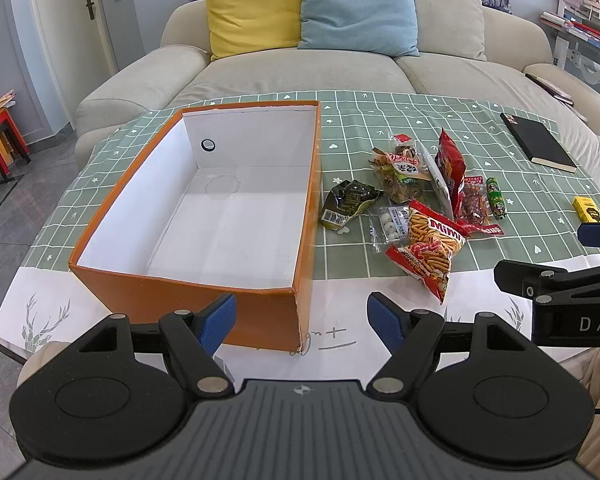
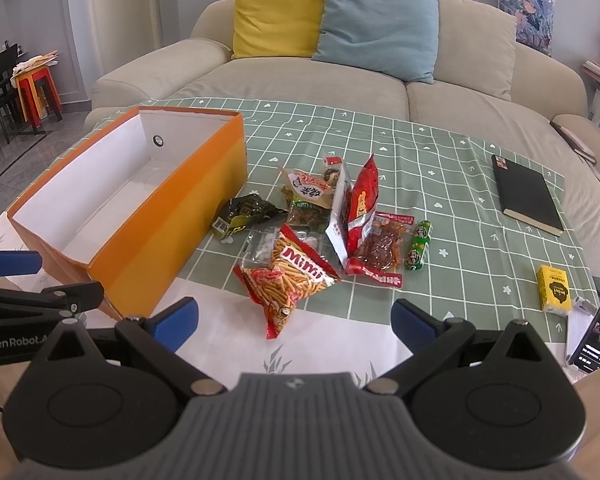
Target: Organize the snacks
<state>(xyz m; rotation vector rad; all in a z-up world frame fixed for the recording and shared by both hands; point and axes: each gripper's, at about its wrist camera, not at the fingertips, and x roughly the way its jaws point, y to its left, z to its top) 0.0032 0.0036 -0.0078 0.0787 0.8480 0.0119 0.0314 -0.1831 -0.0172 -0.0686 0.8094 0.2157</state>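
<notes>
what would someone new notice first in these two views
The big open orange cardboard box with a white inside stands empty on the left of the green checked tablecloth. Just right of it lies a heap of bright snack packets, the red Mimi stick bag nearest the open left gripper and open right gripper.

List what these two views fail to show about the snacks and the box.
- Bottom snacks in the pile: both views, covered by the packs on top.
- Small print on the Mimi bag: too small in either view.
- Near wall of the box: left view, partly behind the left tongs.
- Box's near corner: right view, behind the left tongs.
- Phone: right view, cut by the edge.
</notes>
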